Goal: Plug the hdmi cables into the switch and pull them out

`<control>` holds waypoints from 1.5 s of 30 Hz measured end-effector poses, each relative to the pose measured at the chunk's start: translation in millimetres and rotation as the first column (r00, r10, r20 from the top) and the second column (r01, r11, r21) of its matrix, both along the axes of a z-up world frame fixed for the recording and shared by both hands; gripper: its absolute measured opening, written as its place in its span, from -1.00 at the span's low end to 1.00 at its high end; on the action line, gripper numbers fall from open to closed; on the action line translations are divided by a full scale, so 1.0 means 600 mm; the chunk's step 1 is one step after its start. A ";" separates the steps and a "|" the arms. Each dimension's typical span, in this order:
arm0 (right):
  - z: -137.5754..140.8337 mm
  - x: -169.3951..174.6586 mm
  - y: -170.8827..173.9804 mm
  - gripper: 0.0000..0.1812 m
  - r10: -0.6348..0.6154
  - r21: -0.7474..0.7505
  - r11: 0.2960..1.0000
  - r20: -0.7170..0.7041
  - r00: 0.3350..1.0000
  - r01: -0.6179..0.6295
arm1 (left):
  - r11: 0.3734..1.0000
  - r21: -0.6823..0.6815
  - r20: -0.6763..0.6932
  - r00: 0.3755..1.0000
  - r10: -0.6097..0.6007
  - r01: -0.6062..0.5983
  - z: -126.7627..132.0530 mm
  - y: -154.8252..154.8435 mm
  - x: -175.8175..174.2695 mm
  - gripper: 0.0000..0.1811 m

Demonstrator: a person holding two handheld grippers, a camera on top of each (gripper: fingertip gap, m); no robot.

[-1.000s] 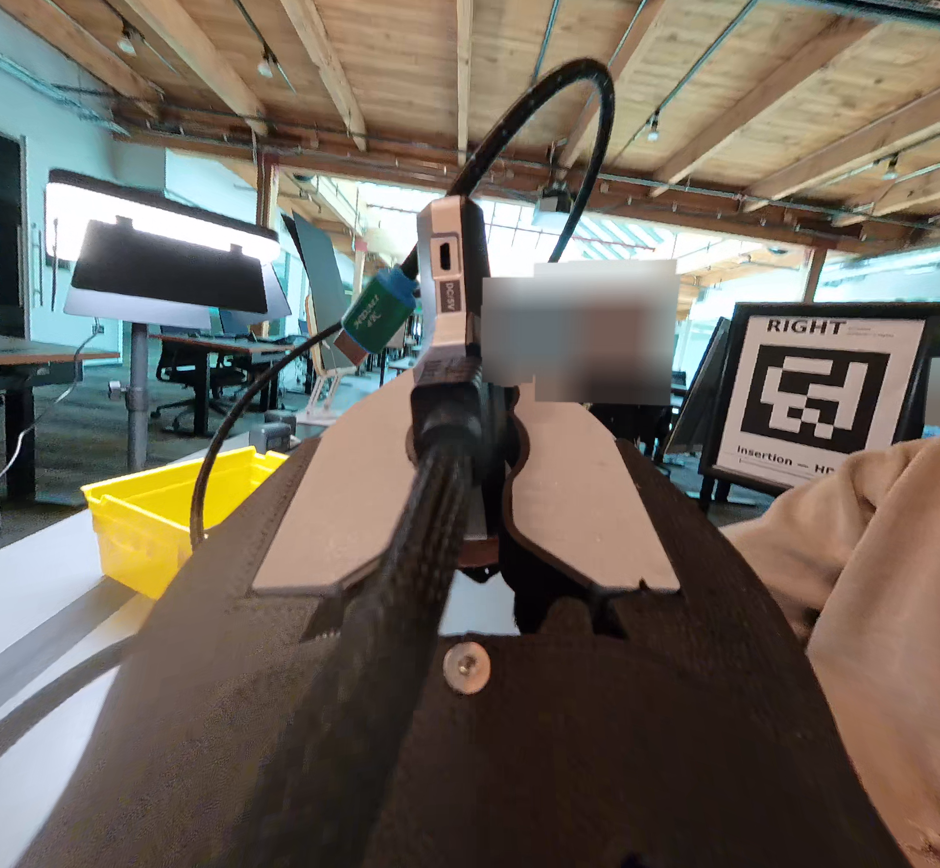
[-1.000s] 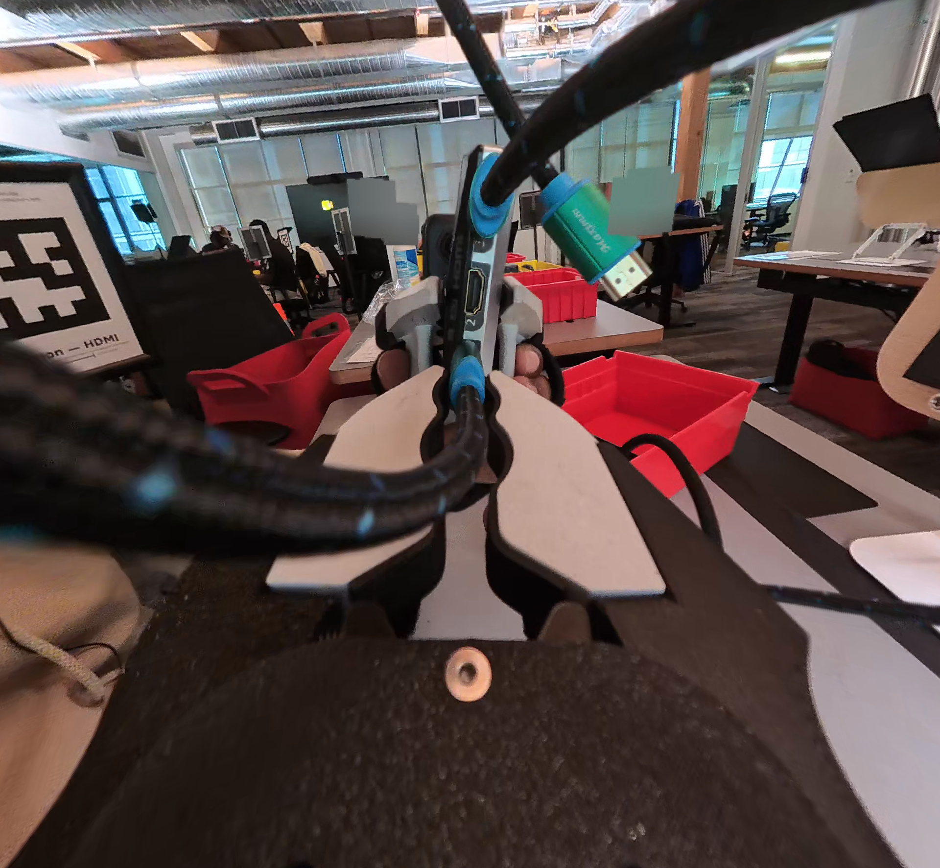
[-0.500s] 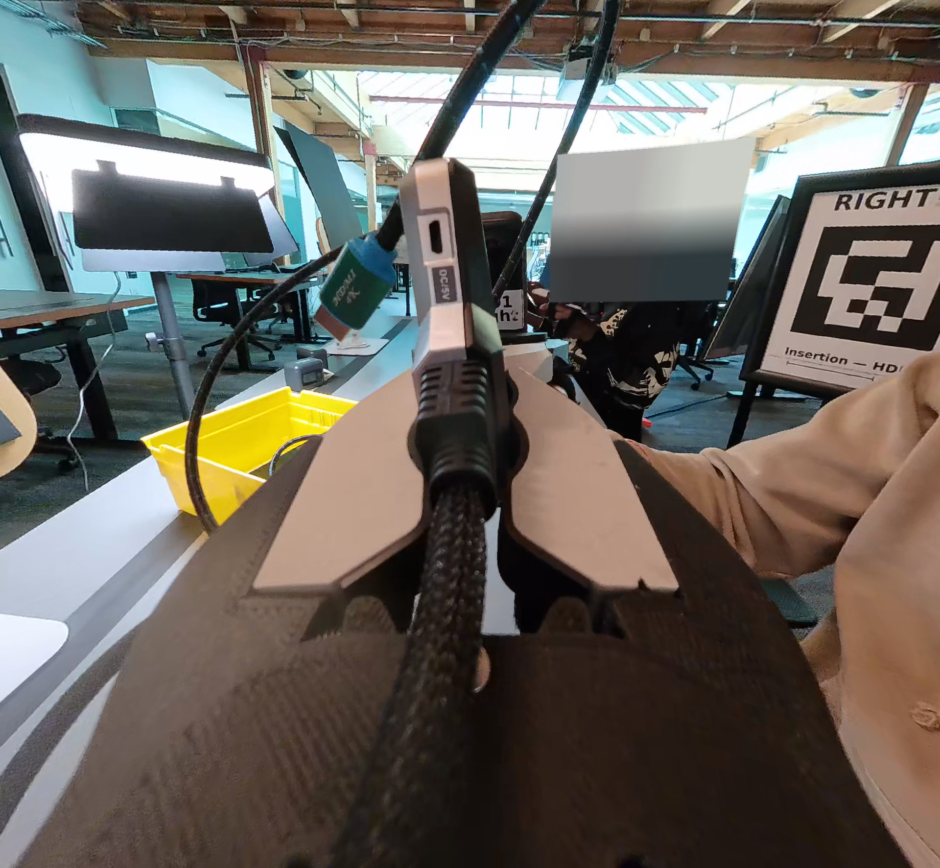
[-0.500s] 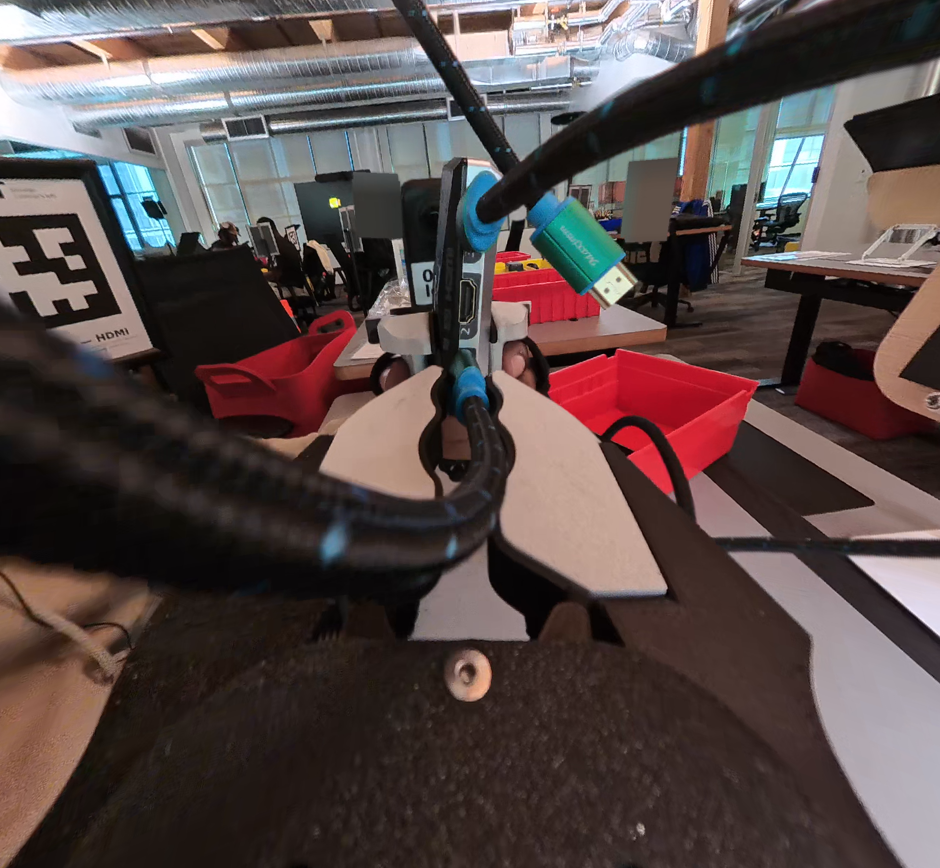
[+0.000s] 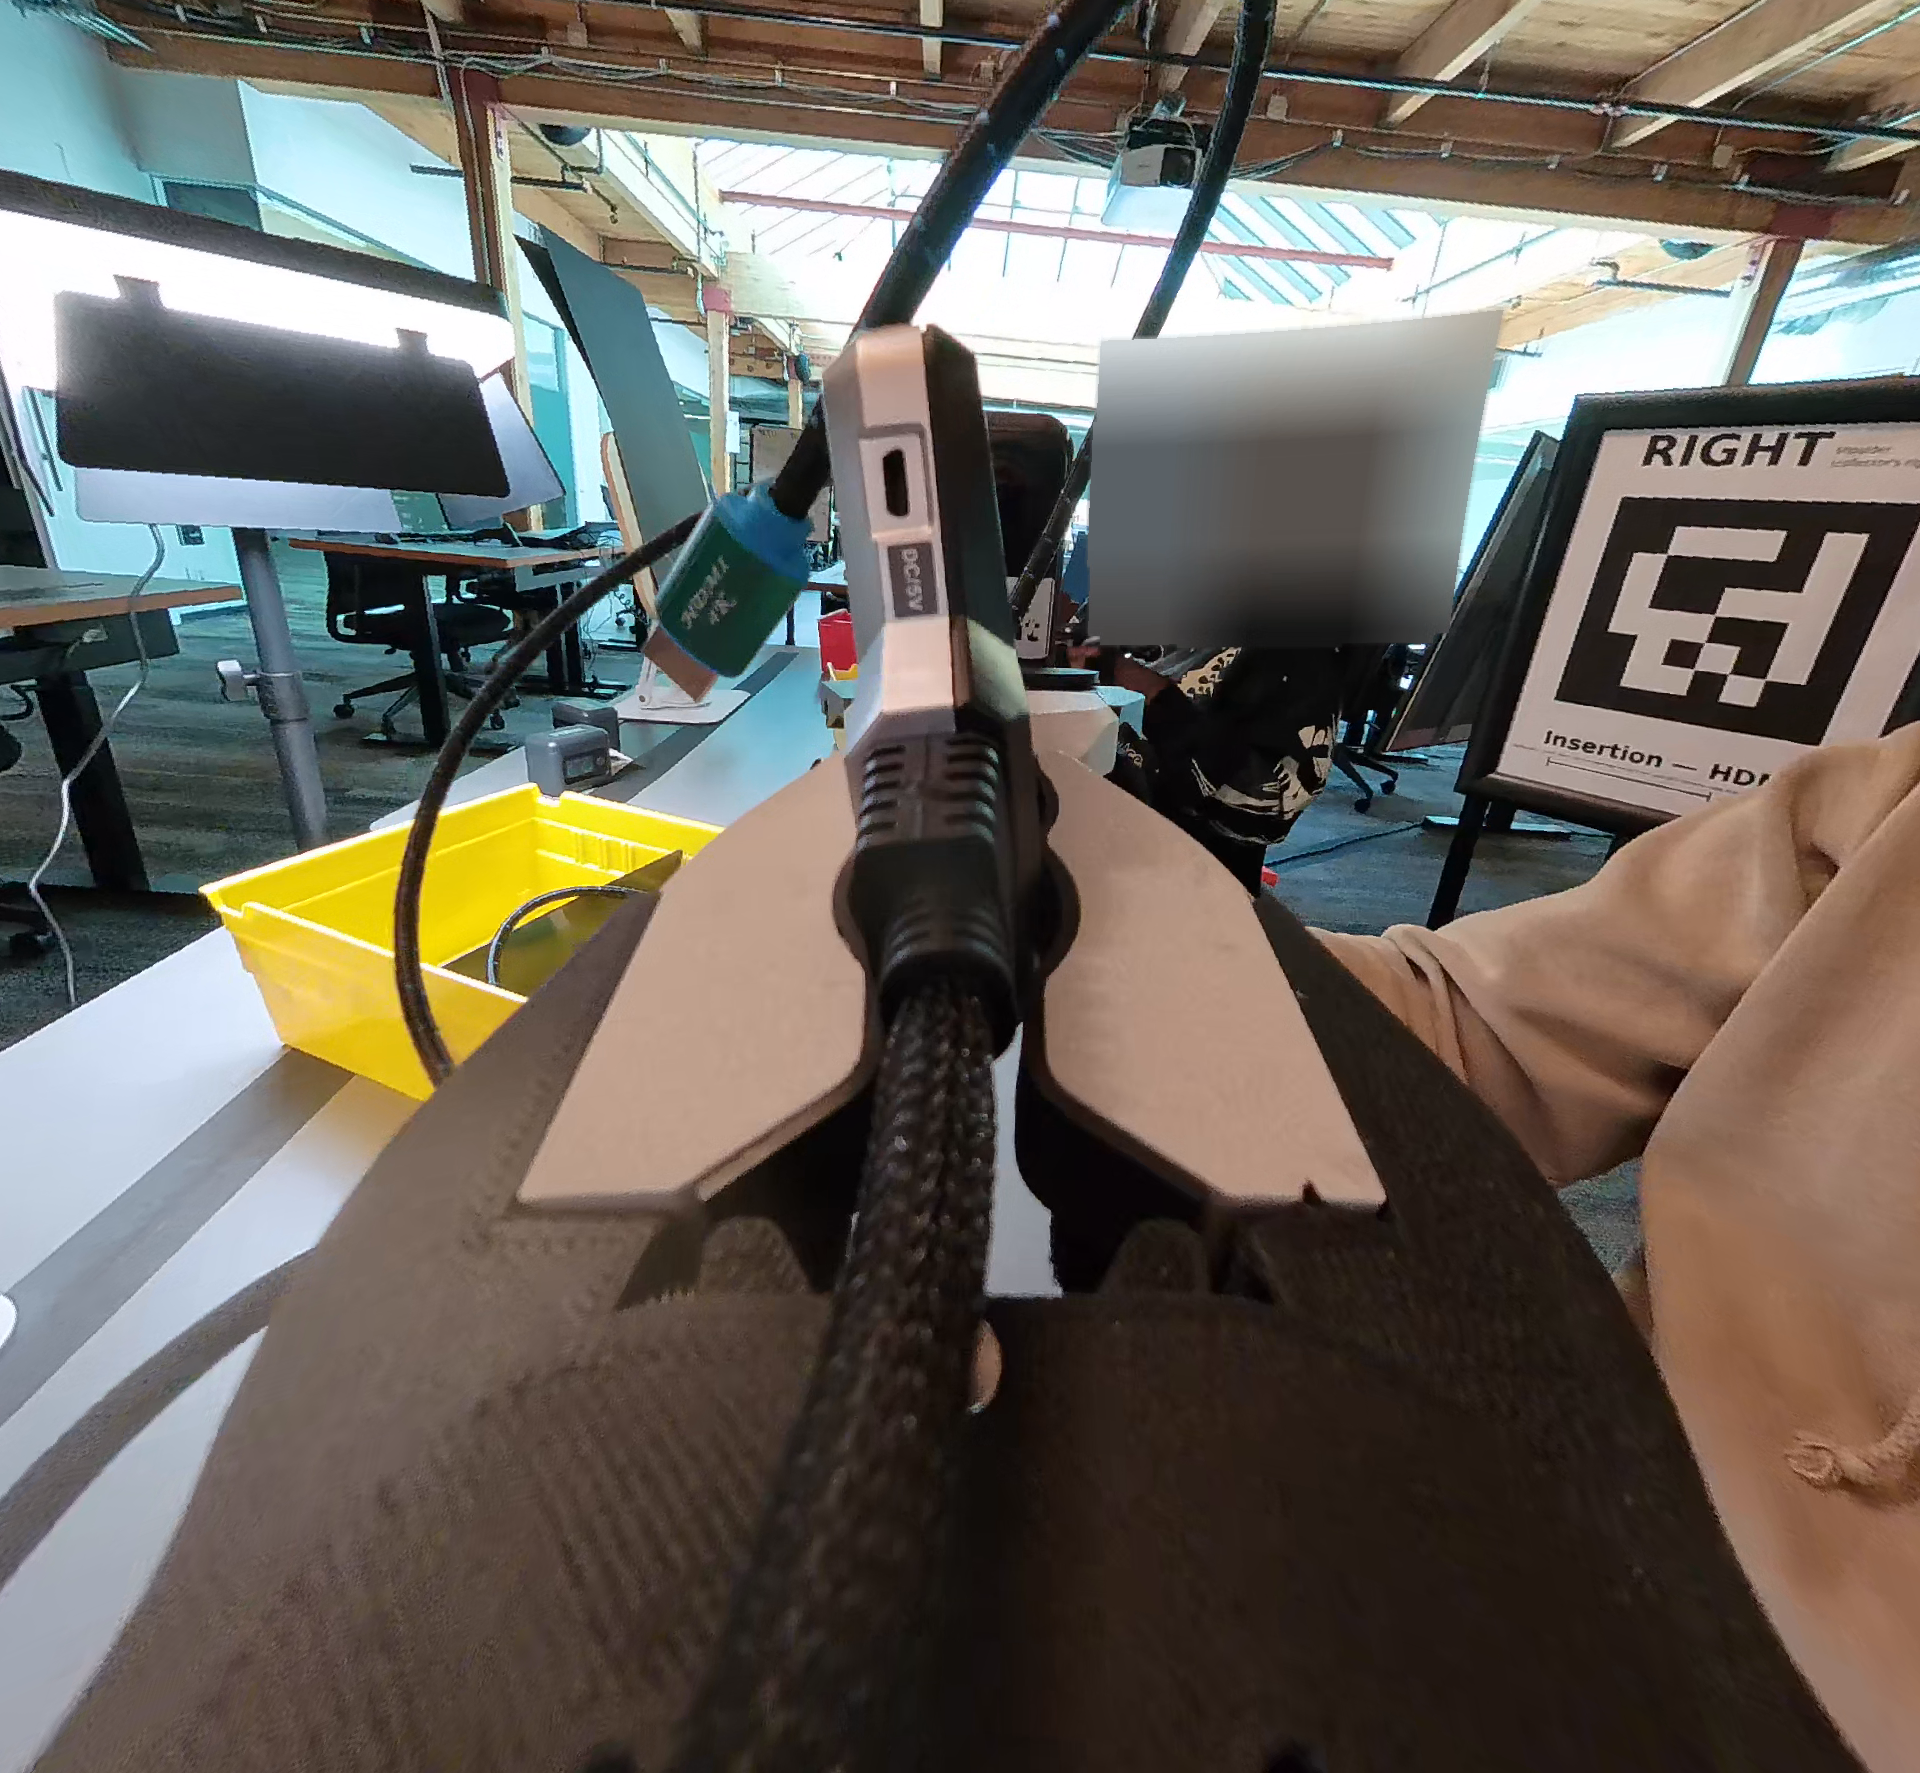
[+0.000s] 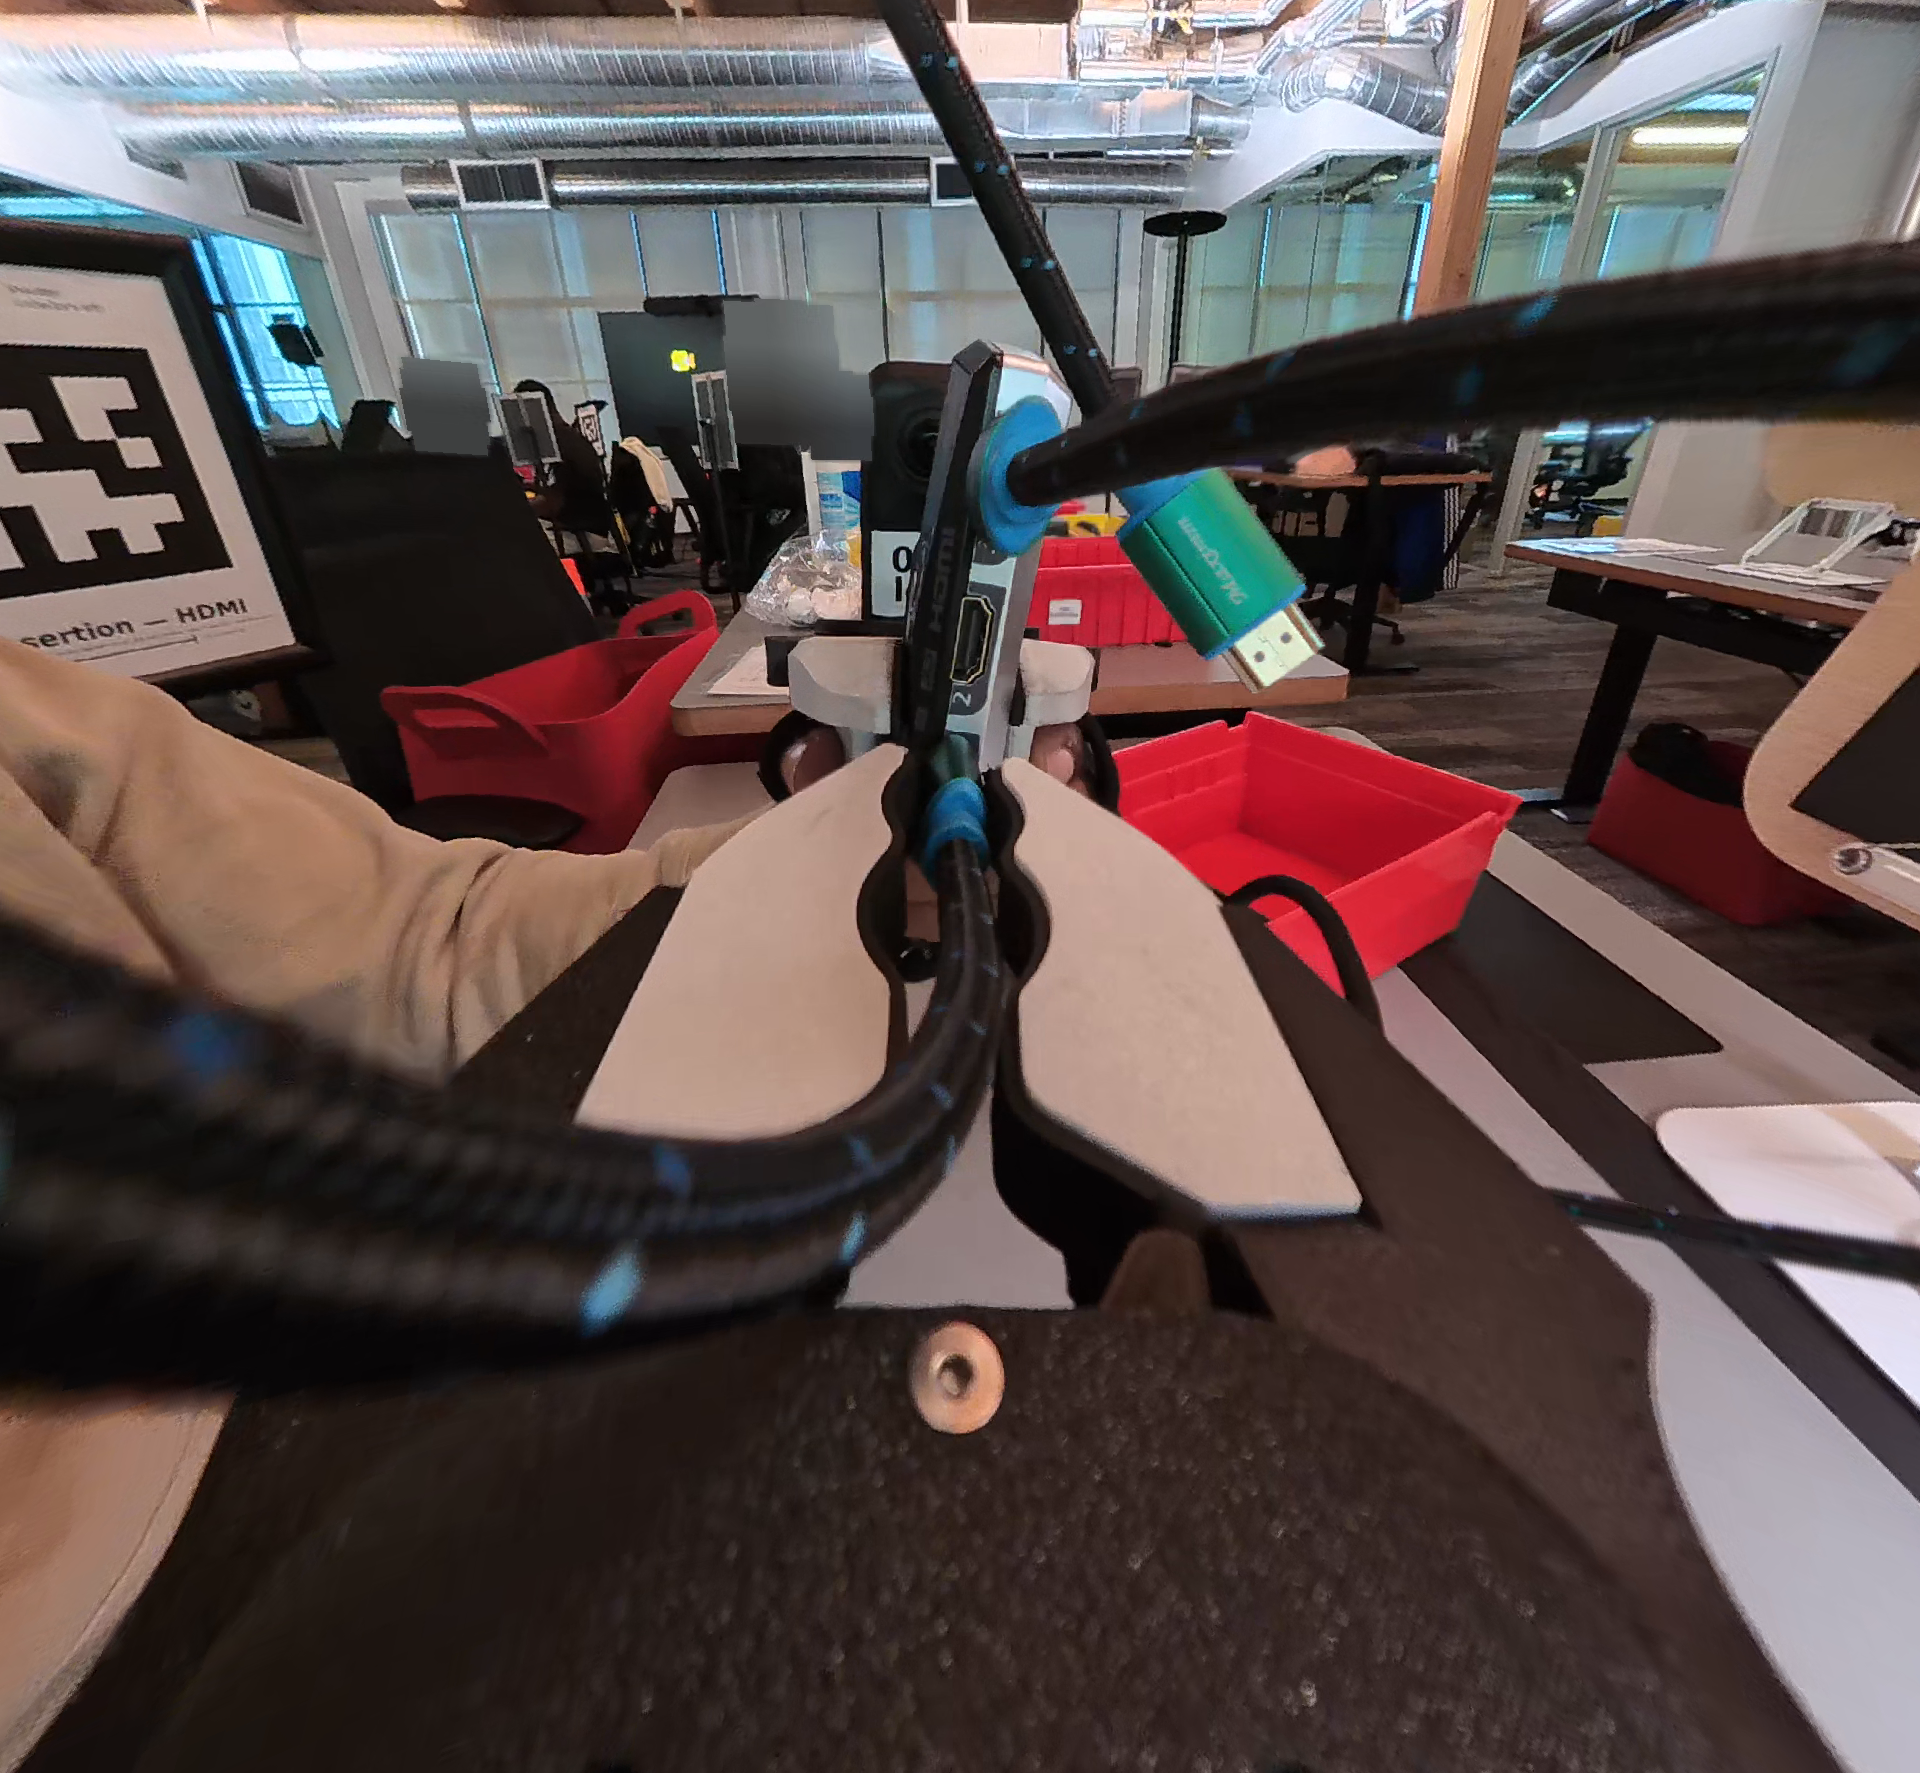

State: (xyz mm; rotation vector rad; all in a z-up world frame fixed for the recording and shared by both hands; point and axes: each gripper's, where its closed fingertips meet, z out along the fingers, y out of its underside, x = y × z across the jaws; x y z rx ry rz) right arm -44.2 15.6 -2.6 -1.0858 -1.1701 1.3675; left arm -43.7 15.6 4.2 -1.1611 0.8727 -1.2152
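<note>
I have the switch (image 5: pixel 914 570) held up in mid-air at frame centre, between my two grippers, which face each other. My left gripper (image 5: pixel 940 902) has its jaws clamped on the black ribbed plug end of the switch's own braided lead, so it carries the switch. My right gripper (image 6: pixel 951 824) has its jaws closed on the blue-collared plug (image 6: pixel 956 814) that sits in the switch's lower port. By my reading one cable is plugged in, or just being pulled; I cannot tell which. The green plug (image 6: pixel 1216 570) hangs free at centre right, unplugged, and the port above the seated plug looks empty. Only the right wrist view shows that port face; the left wrist view shows the narrow side with a small socket, plus the yellow bin (image 5: pixel 343 934) at lower left.
</note>
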 end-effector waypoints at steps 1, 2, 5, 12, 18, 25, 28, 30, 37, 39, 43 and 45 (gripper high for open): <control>-0.002 0.001 0.000 -0.87 0.008 -0.006 1.000 0.005 1.000 -0.008 | 1.000 -0.001 -0.005 1.000 0.003 -0.003 -0.002 0.001 0.001 -0.75; -0.003 0.001 0.002 -0.87 0.005 -0.005 1.000 0.004 1.000 -0.005 | 1.000 0.000 -0.008 1.000 0.009 -0.009 -0.002 0.002 0.001 -0.75; -0.005 0.002 0.001 -0.87 0.012 -0.002 1.000 0.008 1.000 -0.012 | 1.000 0.006 -0.013 1.000 0.008 -0.008 -0.003 0.001 0.002 -0.75; -0.004 0.003 -0.002 -0.87 0.006 0.013 1.000 0.022 1.000 -0.006 | 1.000 0.016 -0.018 1.000 0.007 -0.006 -0.002 -0.001 0.003 -0.75; -0.007 0.006 -0.002 -0.87 0.007 0.020 1.000 0.044 0.999 -0.008 | 1.000 0.023 -0.029 1.000 0.005 -0.004 -0.004 -0.002 0.003 -0.74; -0.011 0.007 -0.005 -0.87 0.009 0.061 0.998 0.075 0.997 -0.013 | 0.999 0.037 -0.053 0.999 -0.003 0.005 -0.005 -0.005 0.005 -0.75; -0.025 0.015 -0.008 -0.87 0.032 0.121 0.992 0.129 0.991 -0.048 | 0.997 0.082 -0.156 0.988 0.011 0.002 -0.021 -0.010 0.015 -0.75; -0.037 0.030 -0.006 -0.87 0.072 0.119 0.989 0.153 0.986 -0.091 | 0.996 0.085 -0.192 0.981 0.022 -0.005 -0.033 -0.008 0.030 -0.75; 0.023 0.137 0.031 -0.87 0.069 0.060 0.996 -0.117 0.991 -0.063 | 0.997 0.028 0.113 0.991 0.071 -0.075 0.037 0.020 -0.084 -0.76; 0.042 0.193 0.070 -0.88 -0.107 0.063 0.991 -0.158 0.982 0.118 | 0.985 0.093 0.089 0.987 0.134 -0.142 0.050 0.013 -0.126 -0.74; 0.036 0.242 0.132 -0.87 -0.391 0.077 0.917 -0.024 0.920 0.392 | 0.975 0.091 0.042 0.979 0.197 -0.200 0.059 0.016 -0.136 -0.75; 0.014 0.271 0.162 -0.87 -0.525 0.099 0.851 0.093 0.846 0.517 | 0.973 0.070 0.020 0.975 0.221 -0.222 0.054 0.022 -0.142 -0.75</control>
